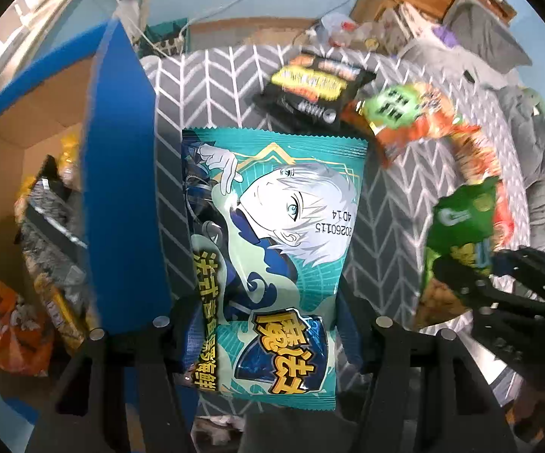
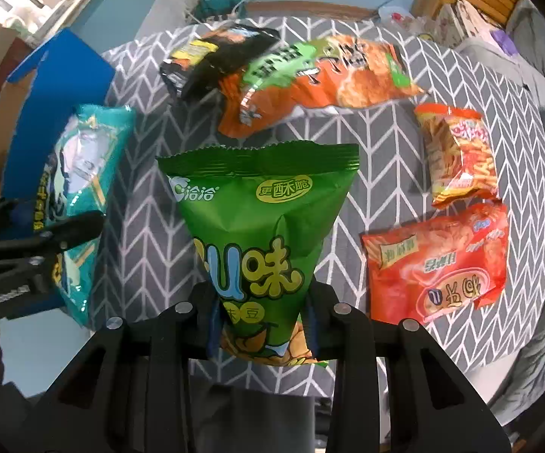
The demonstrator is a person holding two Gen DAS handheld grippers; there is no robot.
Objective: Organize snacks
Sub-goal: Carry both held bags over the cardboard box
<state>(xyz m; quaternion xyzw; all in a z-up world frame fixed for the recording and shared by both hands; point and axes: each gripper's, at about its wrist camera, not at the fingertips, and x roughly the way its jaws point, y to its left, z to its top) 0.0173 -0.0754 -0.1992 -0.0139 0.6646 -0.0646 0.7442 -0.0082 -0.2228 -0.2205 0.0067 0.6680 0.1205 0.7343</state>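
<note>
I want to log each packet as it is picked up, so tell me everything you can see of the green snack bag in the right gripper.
The green snack bag is a glossy foil-like pouch with a crimped, zigzag top seal, yellow and blue lettering, a white logo and pictured beans at the bottom. It hangs lifted above the grey chevron cloth, pinched narrow low down by the right gripper, whose jaws are shut on it. Nothing else visibly touches it.
</note>
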